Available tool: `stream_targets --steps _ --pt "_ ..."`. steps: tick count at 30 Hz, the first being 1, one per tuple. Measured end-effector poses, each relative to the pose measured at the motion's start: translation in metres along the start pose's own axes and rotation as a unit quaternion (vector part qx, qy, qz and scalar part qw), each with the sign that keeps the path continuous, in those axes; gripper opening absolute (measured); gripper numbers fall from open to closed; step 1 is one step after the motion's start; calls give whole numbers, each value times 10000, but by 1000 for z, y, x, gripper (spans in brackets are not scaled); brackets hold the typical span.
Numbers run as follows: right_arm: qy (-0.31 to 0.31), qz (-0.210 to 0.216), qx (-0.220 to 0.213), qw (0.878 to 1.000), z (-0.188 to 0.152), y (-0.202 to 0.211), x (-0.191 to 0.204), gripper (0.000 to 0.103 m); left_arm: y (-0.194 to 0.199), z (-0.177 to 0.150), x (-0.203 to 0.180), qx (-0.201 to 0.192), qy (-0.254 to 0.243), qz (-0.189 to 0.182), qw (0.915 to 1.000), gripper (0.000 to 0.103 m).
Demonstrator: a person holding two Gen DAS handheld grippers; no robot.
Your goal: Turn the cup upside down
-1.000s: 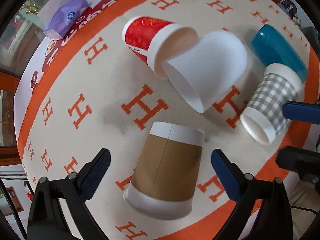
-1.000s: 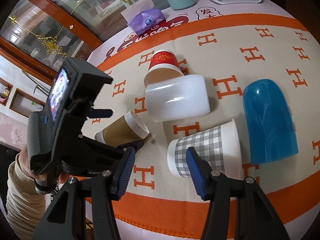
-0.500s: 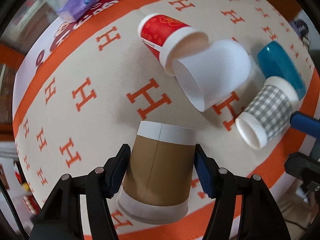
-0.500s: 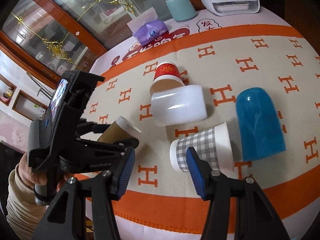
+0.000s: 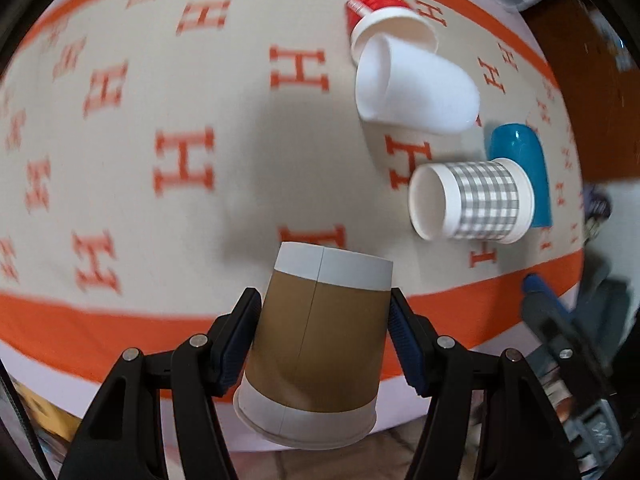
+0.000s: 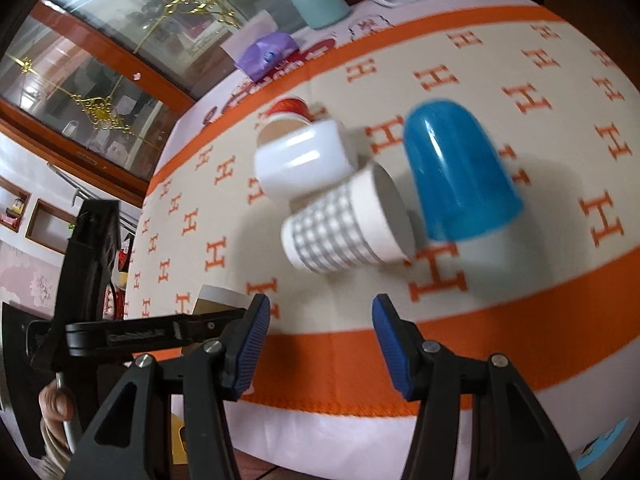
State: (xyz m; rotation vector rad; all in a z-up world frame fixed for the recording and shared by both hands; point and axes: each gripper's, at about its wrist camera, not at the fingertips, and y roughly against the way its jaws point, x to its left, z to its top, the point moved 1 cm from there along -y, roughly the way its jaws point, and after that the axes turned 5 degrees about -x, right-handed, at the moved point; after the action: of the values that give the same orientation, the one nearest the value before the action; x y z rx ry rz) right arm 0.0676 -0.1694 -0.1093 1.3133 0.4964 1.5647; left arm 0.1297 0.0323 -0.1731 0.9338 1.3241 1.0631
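The left hand-held gripper [image 5: 322, 340] is clamped on the brown paper cup [image 5: 316, 344], one blue pad pressed to each side of its wall. The cup is raised above the near orange border of the H-patterned cloth [image 5: 192, 120] covering the counter; its wide rolled rim points toward the camera and its narrower white-banded base points away. In the right wrist view only a small part of this cup [image 6: 218, 300] shows at the lower left, behind the left hand-held gripper's black body.

The right hand-held gripper [image 6: 318, 340] has its jaws spread apart with nothing between them, hanging over the near orange border.

Four other cups lie on their sides on the cloth. The grey checked paper cup [image 6: 340, 226] is nearest to the right hand-held gripper. The blue plastic cup [image 6: 456, 168] lies just beside it on the right. The white plastic cup [image 6: 302, 160] lies beyond the checked one, and the red paper cup [image 6: 286, 114] rests against its far side.

At the far edge sit a purple tissue pack [image 6: 264, 56] and a teal container [image 6: 318, 4].
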Motion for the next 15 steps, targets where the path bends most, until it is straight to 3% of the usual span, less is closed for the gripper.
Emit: stream_targets --steps 2,5,11,15 --pt "-71 -37 81 9999 -5 -3 -7 53 -7 -15 4 -14 433 -374 9984 62" --pt "-139 -67 187 9997 -11 -8 -13 53 -14 -29 8 -75 784 -653 9948 62" --pt "-168 39 337 9993 -17 -12 -16 53 -23 -43 10 -275 1031 -641 9922 64" --pt "-143 80 421 9990 -19 -14 -15 53 -17 -43 12 -442 1044 -621 9916 82"
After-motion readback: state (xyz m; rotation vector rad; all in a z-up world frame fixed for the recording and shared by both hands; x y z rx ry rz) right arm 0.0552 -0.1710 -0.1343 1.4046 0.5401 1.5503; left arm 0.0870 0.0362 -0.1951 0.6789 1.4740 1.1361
